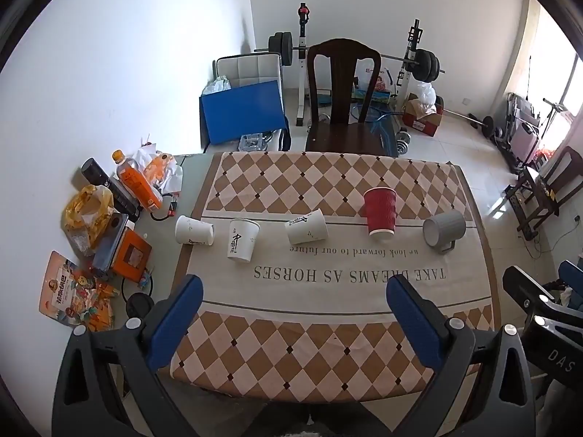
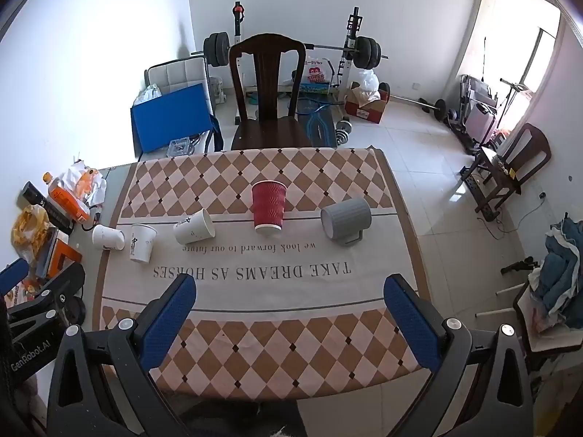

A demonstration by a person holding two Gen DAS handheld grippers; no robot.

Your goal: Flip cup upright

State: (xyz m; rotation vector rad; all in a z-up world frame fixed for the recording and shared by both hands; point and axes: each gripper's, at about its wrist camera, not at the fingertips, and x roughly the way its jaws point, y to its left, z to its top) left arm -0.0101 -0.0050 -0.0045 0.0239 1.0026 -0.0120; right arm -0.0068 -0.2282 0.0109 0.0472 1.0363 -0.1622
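Left wrist view: left gripper (image 1: 293,304) hangs over the near edge of the table (image 1: 486,255), jaws spread wide, nothing btwn them. On the tablecloth (image 1: 309,346), a row of cups runs across the middle. At the left edge a white paper cup (image 1: 194,230) lies on its side, next an upright white cup w/ black lettering (image 1: 242,240), then a third white cup (image 1: 306,226) tipped on its side. Right of centre the red ribbed cup (image 1: 380,211) stands rim-down — inverted. Near the right edge a grey mug (image 1: 444,228) lies on its side.

Right wrist view: right gripper (image 2: 289,300) also released, fingers wide apart, holding nothing, over the near edge. Red ribbed cup (image 2: 269,207) sits mid-table, mouth down; grey mug (image 2: 345,222) just to its right. Dark wooden chair (image 2: 267,91) stands beyond the far edge.
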